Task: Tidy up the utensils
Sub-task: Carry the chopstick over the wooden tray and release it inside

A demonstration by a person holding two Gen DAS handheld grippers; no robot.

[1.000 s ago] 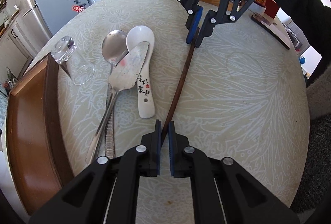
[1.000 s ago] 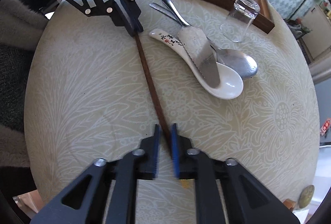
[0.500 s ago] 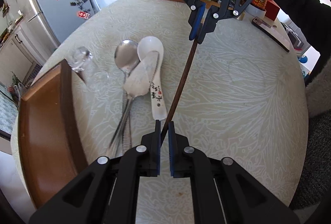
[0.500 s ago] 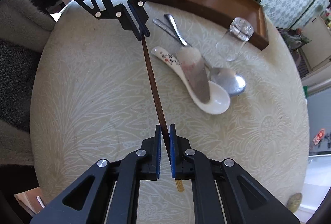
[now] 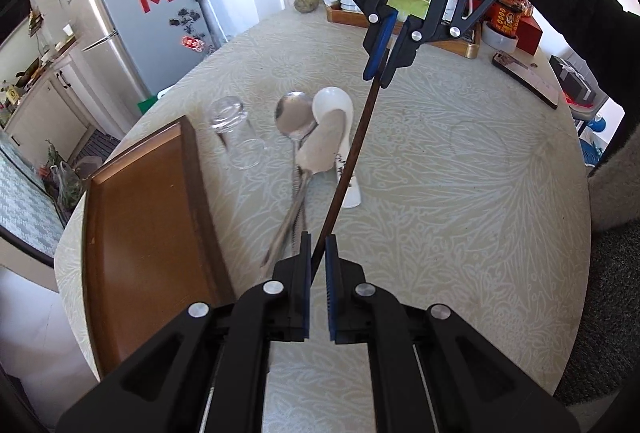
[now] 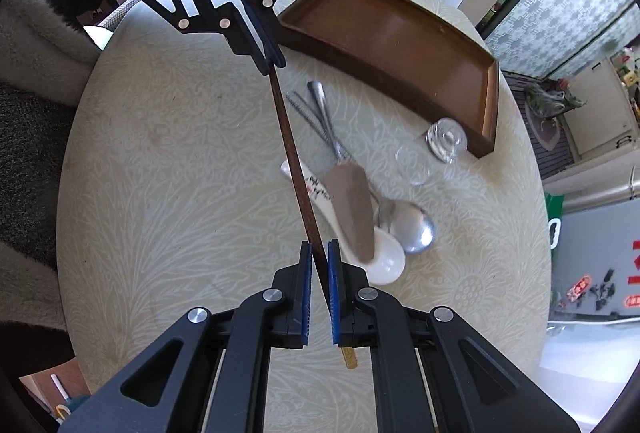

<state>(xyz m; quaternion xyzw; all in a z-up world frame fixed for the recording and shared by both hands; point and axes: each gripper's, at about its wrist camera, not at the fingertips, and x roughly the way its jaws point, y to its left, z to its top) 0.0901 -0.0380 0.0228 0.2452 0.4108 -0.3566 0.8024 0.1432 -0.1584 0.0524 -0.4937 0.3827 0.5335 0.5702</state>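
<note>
Now the left gripper (image 5: 318, 253) and right gripper (image 6: 319, 261) each pinch one end of the long dark wooden chopstick (image 5: 352, 157), held clear above the round pale patterned table (image 5: 460, 193). Beneath it lie a white ceramic spoon (image 5: 340, 113), a metal spoon (image 5: 294, 115) and a serrated steel server (image 5: 320, 149). Bare cloth spreads on the side away from the brown wooden tray (image 5: 148, 217), whose rim stands beside an upturned clear glass (image 5: 236, 137).

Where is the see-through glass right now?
In the left wrist view the glass lies on its side on the table, between the brown tray and the metal spoon.
</note>
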